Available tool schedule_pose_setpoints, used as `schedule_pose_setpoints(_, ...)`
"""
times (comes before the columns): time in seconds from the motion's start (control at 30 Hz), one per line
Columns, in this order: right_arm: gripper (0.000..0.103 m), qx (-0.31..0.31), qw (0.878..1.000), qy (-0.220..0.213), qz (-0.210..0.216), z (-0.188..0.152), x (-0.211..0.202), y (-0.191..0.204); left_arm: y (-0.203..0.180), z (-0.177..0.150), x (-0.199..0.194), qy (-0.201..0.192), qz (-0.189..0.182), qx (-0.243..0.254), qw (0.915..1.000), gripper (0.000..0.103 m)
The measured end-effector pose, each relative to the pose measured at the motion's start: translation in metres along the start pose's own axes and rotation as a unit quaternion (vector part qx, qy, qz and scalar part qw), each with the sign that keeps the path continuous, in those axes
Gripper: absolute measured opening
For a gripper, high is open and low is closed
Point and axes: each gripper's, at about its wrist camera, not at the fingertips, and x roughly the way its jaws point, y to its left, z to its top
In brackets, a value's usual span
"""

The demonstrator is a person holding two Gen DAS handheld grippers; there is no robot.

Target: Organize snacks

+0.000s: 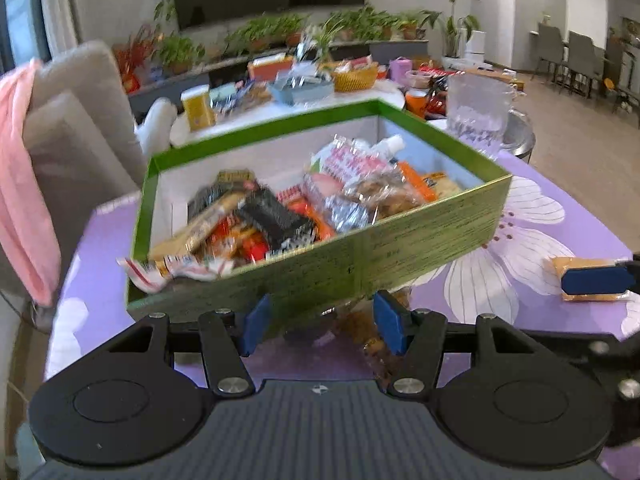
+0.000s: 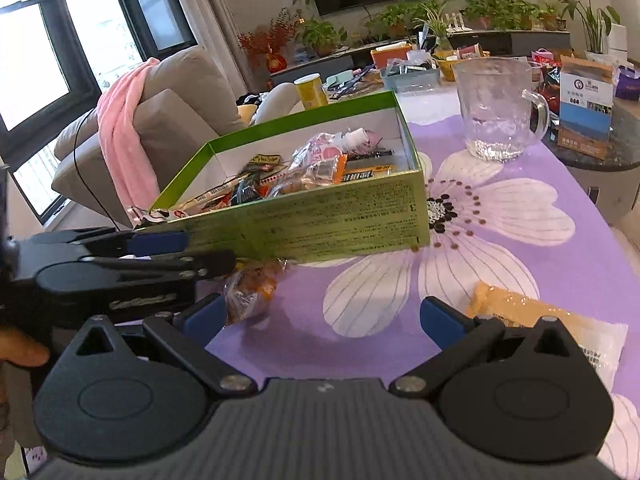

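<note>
A green box (image 1: pixel 400 248) filled with several wrapped snacks (image 1: pixel 280 216) sits on the purple flowered table (image 1: pixel 580 216). My left gripper (image 1: pixel 320 326) is open just in front of the box's near wall, with a clear-wrapped snack (image 1: pixel 372 340) between its blue fingers. In the right wrist view the box (image 2: pixel 340 216) is ahead to the left, and the left gripper (image 2: pixel 168 256) reaches in at its near corner over that snack (image 2: pixel 252 288). My right gripper (image 2: pixel 322 316) is open and empty above the tablecloth. A yellow snack packet (image 2: pixel 532 312) lies by its right finger.
A glass mug (image 2: pixel 496 108) stands behind the box on the right. A grey sofa with a pink cloth (image 2: pixel 120 128) is on the left. A white table (image 1: pixel 288 100) crowded with snacks and baskets stands behind. A dark round side table (image 2: pixel 600 152) holds a carton.
</note>
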Motion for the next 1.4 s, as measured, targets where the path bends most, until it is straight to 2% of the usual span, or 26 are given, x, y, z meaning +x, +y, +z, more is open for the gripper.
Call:
schedule_pose_setpoints(0.17, 0.061, -0.003, 1.000, 0.003, 0.000, -0.002, 0.000, -0.001, 0.020, -0.007, -0.001, 0.003, 0.003, -0.054, 0.9985, 0.052)
schedule_pose_setpoints(0.3, 0.061, 0.000, 1.000, 0.007, 0.002, -0.003, 0.003, 0.000, 0.040, -0.015, -0.014, -0.009, 0.046, -0.084, 0.9954, 0.049)
schedule_pose_setpoints(0.47, 0.061, -0.012, 1.000, 0.013, 0.010, -0.004, 0.010, 0.009, 0.059, -0.025, -0.028, -0.012, 0.064, -0.114, 0.9914, 0.048)
schedule_pose_setpoints(0.73, 0.061, -0.068, 0.997, 0.023, 0.009, -0.007, 0.032, 0.044, 0.049, -0.025, -0.033, -0.022, 0.037, -0.102, 0.9938, 0.049)
schedule_pose_setpoints(0.93, 0.061, -0.104, 0.993, 0.028, -0.040, -0.007, 0.058, 0.060, 0.050, -0.024, -0.032, -0.023, 0.032, -0.100, 0.9942, 0.049)
schedule_pose_setpoints(1.03, 0.061, -0.094, 0.992, 0.022, -0.084, -0.006, 0.062, 0.046, 0.054, -0.024, -0.033, -0.023, 0.036, -0.103, 0.9938, 0.049)
schedule_pose_setpoints(1.13, 0.061, -0.049, 0.993, 0.010, -0.105, 0.000, 0.052, 0.019, 0.056, -0.025, -0.034, -0.026, 0.038, -0.109, 0.9930, 0.049)
schedule_pose_setpoints(1.23, 0.061, -0.042, 0.995, -0.004, -0.094, 0.000, 0.035, 0.004, 0.052, -0.023, -0.033, -0.027, 0.025, -0.112, 0.9930, 0.049)
schedule_pose_setpoints(1.4, 0.061, -0.062, 0.993, 0.000, -0.099, -0.008, 0.023, 0.001, 0.032, -0.021, -0.027, -0.020, -0.007, -0.084, 0.9962, 0.050)
